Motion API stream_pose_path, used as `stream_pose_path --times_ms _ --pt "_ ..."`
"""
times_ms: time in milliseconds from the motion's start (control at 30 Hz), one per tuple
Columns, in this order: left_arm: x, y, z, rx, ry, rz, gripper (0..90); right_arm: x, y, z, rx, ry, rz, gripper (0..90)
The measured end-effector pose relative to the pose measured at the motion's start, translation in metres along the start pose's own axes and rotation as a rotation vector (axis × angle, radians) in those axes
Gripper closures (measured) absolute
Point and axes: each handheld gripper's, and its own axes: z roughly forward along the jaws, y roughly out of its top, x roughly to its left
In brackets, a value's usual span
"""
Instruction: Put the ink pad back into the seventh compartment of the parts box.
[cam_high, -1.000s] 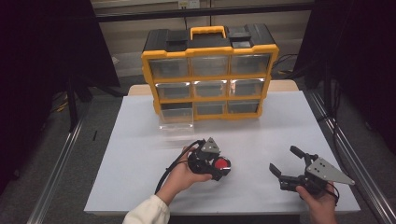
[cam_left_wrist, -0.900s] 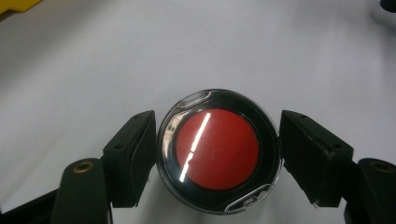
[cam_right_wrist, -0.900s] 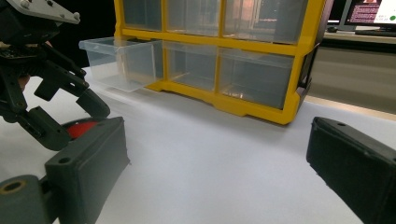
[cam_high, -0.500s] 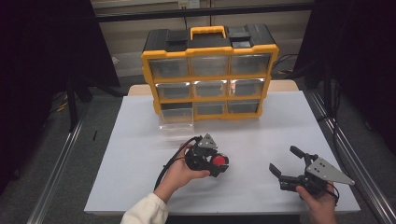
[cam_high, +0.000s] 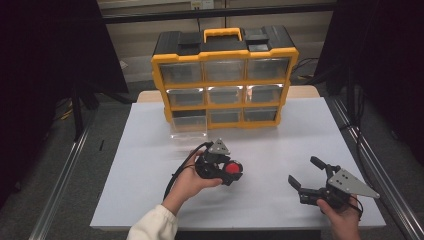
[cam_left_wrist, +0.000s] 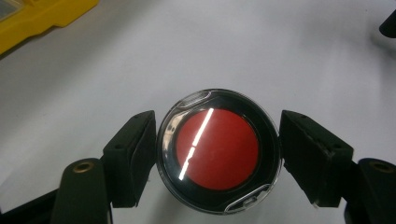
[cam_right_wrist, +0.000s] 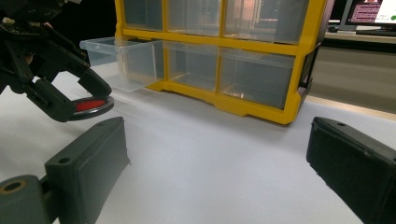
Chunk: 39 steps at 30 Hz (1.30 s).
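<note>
Risk here is, in my judgement, a slip: the round red disc with a black ring and clear plastic rim (cam_left_wrist: 218, 150) is smooth and shiny, and the left gripper (cam_high: 226, 171) holds it only at two points of its curved edge, so a small tilt of the hand could let it rotate out or drop to the white table (cam_high: 260, 145). In the left gripper view the disc sits between the two black pads (cam_left_wrist: 134, 158), which press on its left and right sides; the contact on the right pad looks light. The right gripper (cam_high: 306, 176) rests low near the table's front, its jaws wide apart with nothing between them. Farther away stands the yellow organiser cabinet with clear drawers (cam_high: 225, 75), and its bottom-left clear drawer (cam_high: 189, 125) is pulled out; if the disc goes there, a careless approach could hit the drawer's front wall.
</note>
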Motion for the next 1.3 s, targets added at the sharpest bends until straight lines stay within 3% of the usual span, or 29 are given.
stream_pose_path --times_ms 1300 --pt "0.019 0.012 -0.027 -0.039 0.033 -0.056 29.4 0.0 -0.001 0.001 -0.002 -0.006 0.005 4.9"
